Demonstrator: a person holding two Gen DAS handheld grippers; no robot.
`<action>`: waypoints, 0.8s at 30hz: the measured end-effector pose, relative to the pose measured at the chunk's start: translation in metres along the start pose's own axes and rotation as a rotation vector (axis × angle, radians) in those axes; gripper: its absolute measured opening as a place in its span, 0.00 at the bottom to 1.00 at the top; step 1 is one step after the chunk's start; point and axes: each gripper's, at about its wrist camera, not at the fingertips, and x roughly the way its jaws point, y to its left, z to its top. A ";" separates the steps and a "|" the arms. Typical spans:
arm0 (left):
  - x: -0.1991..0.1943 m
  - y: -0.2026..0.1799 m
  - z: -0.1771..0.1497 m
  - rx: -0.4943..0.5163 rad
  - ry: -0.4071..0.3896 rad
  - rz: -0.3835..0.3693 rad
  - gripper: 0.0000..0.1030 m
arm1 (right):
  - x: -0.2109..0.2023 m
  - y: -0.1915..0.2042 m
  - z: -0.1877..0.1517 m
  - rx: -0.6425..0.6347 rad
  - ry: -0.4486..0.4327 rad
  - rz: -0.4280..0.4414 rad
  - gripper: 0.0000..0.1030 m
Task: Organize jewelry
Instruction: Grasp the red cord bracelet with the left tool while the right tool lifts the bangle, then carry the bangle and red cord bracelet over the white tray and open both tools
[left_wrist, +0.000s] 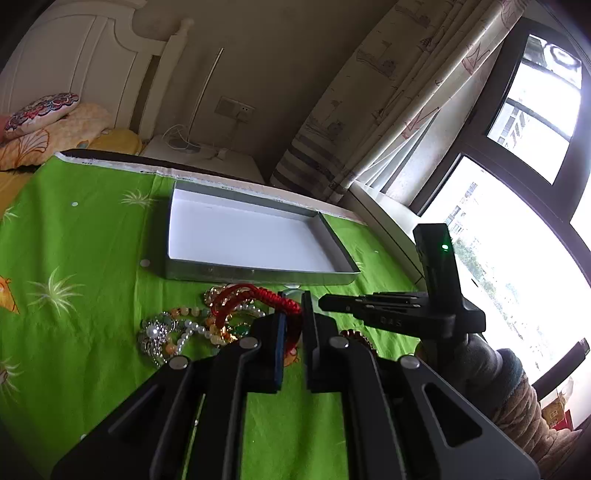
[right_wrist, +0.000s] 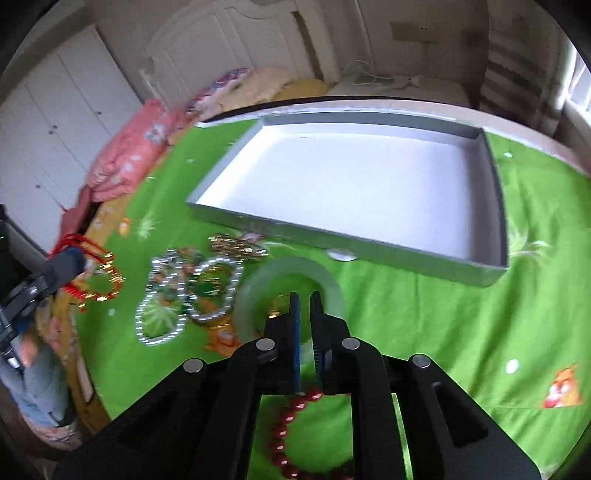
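Landmark: grey tray (right_wrist: 354, 242), open side up and bare inside, on the green cloth (right_wrist: 424, 332) so pieces can be dropped straight in.
Left tool (left_wrist: 293, 314): jaws clamped on the red cord bracelet (left_wrist: 258, 295), held in front of the tray, probably for transfer.
Loose heap: pearl and crystal jewelry (right_wrist: 188, 295) lies in front of the tray, unsorted.
Right tool (right_wrist: 304, 314): jaws together on the pale jade bangle (right_wrist: 258, 288), just before the tray's near wall.
Remaining: red bead bracelet (right_wrist: 284, 432), nearest the camera.
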 end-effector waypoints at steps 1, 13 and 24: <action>0.001 0.001 -0.001 -0.001 0.004 0.001 0.07 | 0.004 -0.006 0.001 -0.005 0.002 -0.022 0.16; 0.003 0.021 -0.011 -0.047 0.013 0.003 0.07 | 0.009 -0.007 0.001 -0.052 0.024 -0.114 0.51; 0.004 0.021 -0.022 -0.042 0.024 0.018 0.07 | 0.013 0.068 -0.025 -0.468 -0.114 -0.451 0.14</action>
